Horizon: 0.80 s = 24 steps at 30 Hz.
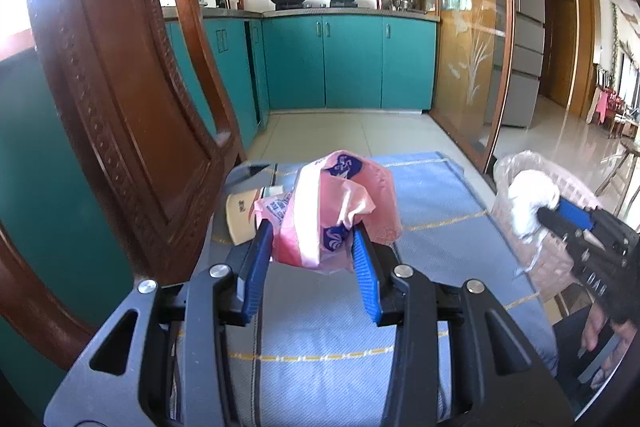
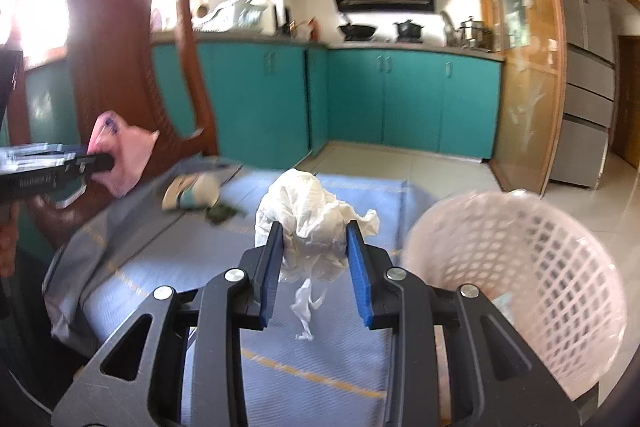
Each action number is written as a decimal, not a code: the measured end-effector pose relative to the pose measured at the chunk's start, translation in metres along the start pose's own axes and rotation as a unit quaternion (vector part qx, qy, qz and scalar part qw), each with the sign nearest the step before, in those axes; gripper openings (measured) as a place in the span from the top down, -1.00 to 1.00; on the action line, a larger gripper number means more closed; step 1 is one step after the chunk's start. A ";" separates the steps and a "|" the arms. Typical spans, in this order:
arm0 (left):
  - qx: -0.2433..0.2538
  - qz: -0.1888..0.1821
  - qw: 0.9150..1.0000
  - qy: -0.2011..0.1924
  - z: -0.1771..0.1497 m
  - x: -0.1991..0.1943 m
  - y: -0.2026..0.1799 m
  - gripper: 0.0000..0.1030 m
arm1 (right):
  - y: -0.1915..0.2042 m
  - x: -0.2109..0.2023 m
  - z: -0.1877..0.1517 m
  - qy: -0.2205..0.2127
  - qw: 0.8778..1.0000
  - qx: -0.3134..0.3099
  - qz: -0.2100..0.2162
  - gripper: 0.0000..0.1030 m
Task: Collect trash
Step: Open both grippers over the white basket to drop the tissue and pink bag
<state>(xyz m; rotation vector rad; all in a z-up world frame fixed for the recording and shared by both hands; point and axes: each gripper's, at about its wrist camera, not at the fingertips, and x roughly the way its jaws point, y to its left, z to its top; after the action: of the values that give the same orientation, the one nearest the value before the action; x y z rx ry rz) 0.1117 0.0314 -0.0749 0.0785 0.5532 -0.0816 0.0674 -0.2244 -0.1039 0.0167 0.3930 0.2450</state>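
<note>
- We see the left gripper (image 1: 314, 237) partly closed, its blue fingers (image 1: 256, 259) pinching a crumpled pink plastic bag (image 1: 340, 203) above the blue tablecloth (image 1: 432, 195); the bag bulges upward, with no clear long axis.
- Our right gripper (image 2: 314, 241) is closed partway on a wad of white tissue paper (image 2: 310, 219), a thin tail hanging straight down toward the cloth.
- The pink lattice basket (image 2: 532, 267) stands just right of the tissue, mouth up.
- A paper cup (image 2: 192, 193) lies on its side at the cloth's far left, near the wooden chair (image 1: 120, 99).
- Bare cloth lies between cup and basket.
</note>
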 end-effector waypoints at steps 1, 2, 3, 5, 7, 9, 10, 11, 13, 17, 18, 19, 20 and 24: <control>0.000 -0.003 1.000 -0.001 0.001 0.000 -0.001 0.22 | -0.009 -0.003 0.003 -0.005 1.000 0.004 -0.010 0.38; 0.000 -0.007 1.000 -0.001 0.002 0.001 -0.003 0.22 | -0.016 -0.005 0.005 -0.009 1.000 0.006 -0.019 0.38; 0.001 -0.008 1.000 -0.001 0.003 0.003 -0.006 0.21 | -0.023 -0.007 0.006 -0.012 0.999 0.009 -0.028 0.38; 0.006 -0.014 1.000 0.003 0.002 0.007 -0.011 0.22 | -0.039 -0.010 0.006 -0.014 0.999 0.024 -0.045 0.38; 0.006 -0.021 1.000 0.008 0.002 0.011 -0.015 0.22 | -0.053 -0.013 0.004 -0.016 0.997 0.040 -0.061 0.38; 0.006 -0.033 0.999 0.014 0.003 0.017 -0.021 0.22 | -0.061 -0.017 0.002 -0.019 0.996 0.050 -0.071 0.38; 0.007 -0.040 0.999 0.017 0.005 0.020 -0.024 0.22 | -0.066 -0.019 0.001 -0.020 0.995 0.056 -0.074 0.38; 0.009 -0.046 0.999 0.018 0.006 0.022 -0.027 0.22 | -0.068 -0.021 -0.001 -0.020 0.995 0.059 -0.079 0.38; 0.016 -0.069 0.997 0.016 0.014 0.026 -0.041 0.22 | -0.075 -0.023 -0.005 -0.012 0.993 0.066 -0.102 0.38; 0.028 -0.131 0.991 0.018 0.027 0.039 -0.076 0.22 | -0.098 -0.021 -0.016 0.020 0.983 0.094 -0.157 0.38; 0.033 -0.148 0.988 0.021 0.029 0.043 -0.086 0.22 | -0.103 -0.021 -0.018 0.026 0.980 0.104 -0.165 0.38; 0.038 -0.169 0.985 0.023 0.033 0.048 -0.100 0.22 | -0.111 -0.021 -0.021 0.033 0.977 0.119 -0.172 0.38; 0.041 -0.184 0.982 0.025 0.035 0.052 -0.110 0.22 | -0.119 -0.022 -0.023 0.037 0.975 0.134 -0.175 0.38; 0.049 -0.247 0.967 0.037 0.046 0.073 -0.156 0.22 | -0.143 -0.029 -0.032 0.040 0.966 0.183 -0.179 0.35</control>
<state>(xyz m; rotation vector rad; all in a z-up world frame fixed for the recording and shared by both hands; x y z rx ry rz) 0.1816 -0.1323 -0.0827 0.0386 0.6332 -0.5949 0.0626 -0.3713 -0.1320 0.2967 0.5100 -0.1874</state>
